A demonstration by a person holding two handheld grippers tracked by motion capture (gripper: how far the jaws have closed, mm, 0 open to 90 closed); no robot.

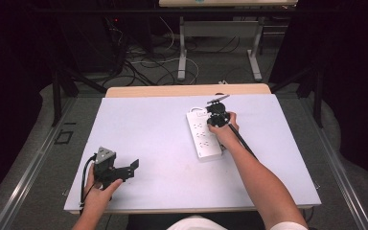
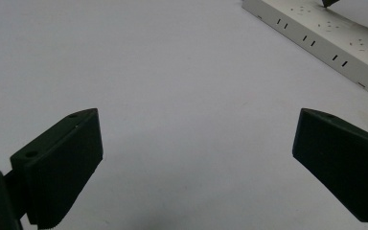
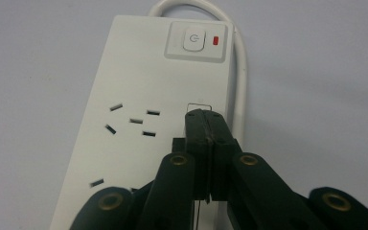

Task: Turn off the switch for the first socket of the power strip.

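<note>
**Right gripper closed at the power strip; left gripper open and idle**

Your left gripper [image 1: 124,168] rests at the near left corner of the white table top [image 1: 148,129], held in your left hand [image 1: 97,191]. Its jaws stand wide apart with nothing between them; in the left gripper view bare table surface lies between the two black pads. A black cable [image 1: 84,179] loops from its body toward the table edge. It sits well apart from the work.

The white power strip [image 1: 202,134] lies flat on the table, right of centre, its long axis running away from you. In the right gripper view its power button [image 3: 194,39] and a lit red indicator [image 3: 215,40] sit at the far end, where the white cord [image 3: 239,72] curves out and runs down the strip's side. Socket slots [image 3: 134,120] show to the left of the jaw tips.

Your right gripper [image 3: 206,120], in your right hand [image 1: 225,134], is over the far end of the strip. Its jaws are pressed together, tips meeting just below a small rectangular opening [image 3: 199,106] near the strip's edge. Nothing shows held between them. Whether the tips touch the strip's face, I cannot tell.
</note>
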